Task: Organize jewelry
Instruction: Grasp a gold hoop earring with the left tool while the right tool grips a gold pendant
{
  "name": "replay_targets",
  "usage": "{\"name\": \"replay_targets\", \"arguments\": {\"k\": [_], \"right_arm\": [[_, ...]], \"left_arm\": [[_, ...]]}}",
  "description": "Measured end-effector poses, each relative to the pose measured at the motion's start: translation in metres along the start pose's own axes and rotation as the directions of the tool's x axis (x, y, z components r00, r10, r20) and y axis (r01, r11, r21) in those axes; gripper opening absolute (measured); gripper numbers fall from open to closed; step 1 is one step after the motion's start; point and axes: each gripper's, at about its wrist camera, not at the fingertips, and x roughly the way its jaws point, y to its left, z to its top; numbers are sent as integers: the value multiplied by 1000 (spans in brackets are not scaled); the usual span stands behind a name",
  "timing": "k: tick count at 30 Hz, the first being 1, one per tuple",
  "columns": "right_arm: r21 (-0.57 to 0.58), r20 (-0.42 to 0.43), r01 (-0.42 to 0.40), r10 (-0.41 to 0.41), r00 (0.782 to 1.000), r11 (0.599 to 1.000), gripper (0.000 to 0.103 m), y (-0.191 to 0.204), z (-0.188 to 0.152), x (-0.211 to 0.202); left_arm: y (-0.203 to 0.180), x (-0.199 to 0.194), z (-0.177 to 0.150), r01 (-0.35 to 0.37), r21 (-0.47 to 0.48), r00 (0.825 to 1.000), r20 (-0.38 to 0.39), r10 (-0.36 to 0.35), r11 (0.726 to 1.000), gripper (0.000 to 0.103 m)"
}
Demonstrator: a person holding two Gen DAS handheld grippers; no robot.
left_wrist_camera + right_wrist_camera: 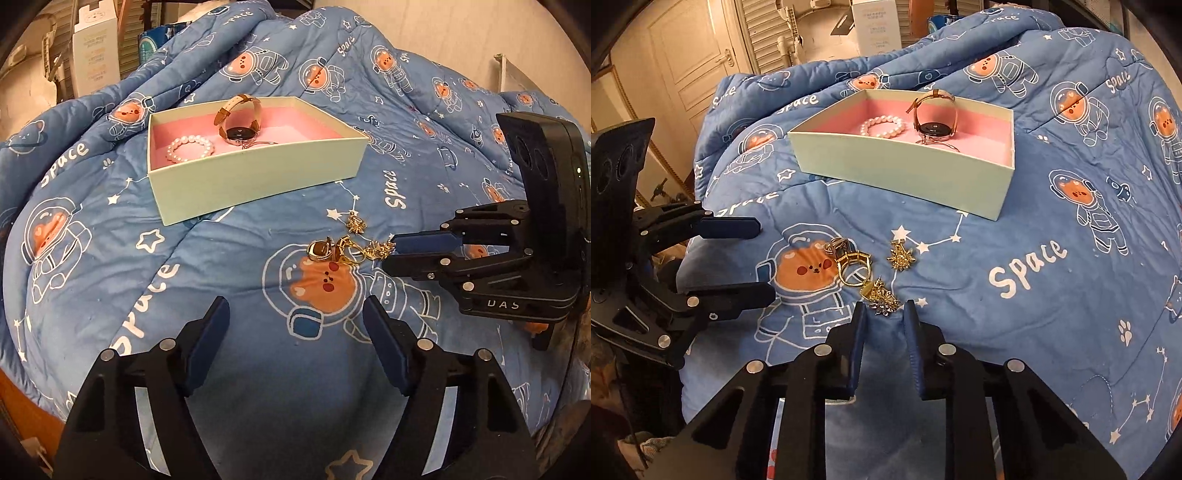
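Note:
Loose gold jewelry lies on the blue quilt: a dark-stone ring (837,246), a gold ring (852,269), a star earring (901,257) and a sparkly earring (882,300). My right gripper (885,310) stands narrowly open with the sparkly earring (379,249) at its tips, and the pads do not visibly press on it. My left gripper (295,310) is open and empty, just short of the rings (321,249). A pale green box (258,181) with pink lining holds a pearl bracelet (190,147) and a brown-strap watch (238,120).
The blue space-bear quilt (184,258) is bunched into folds behind the box. A white carton (94,48) and shutters stand at the back. A cream door (690,59) is at the far left of the right wrist view.

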Motion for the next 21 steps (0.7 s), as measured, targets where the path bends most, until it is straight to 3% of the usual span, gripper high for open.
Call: {"name": "replay_targets", "arguments": {"k": [11,17,21], "right_arm": [[2,1,-19,19,1000,1000,17,0,3,5],[26,5,-23,23,1000,999,17,-3,0,2],[51,7,-31,31,1000,998,17,-6,-3,1]], "left_arm": [[-1,14,13,26,28,1000,3,-26,999,63],[-7,28,19,19,162,1000,-9,-18,987,57],[-7,34,22,33,243,999,-17,-30,969,47]]}}
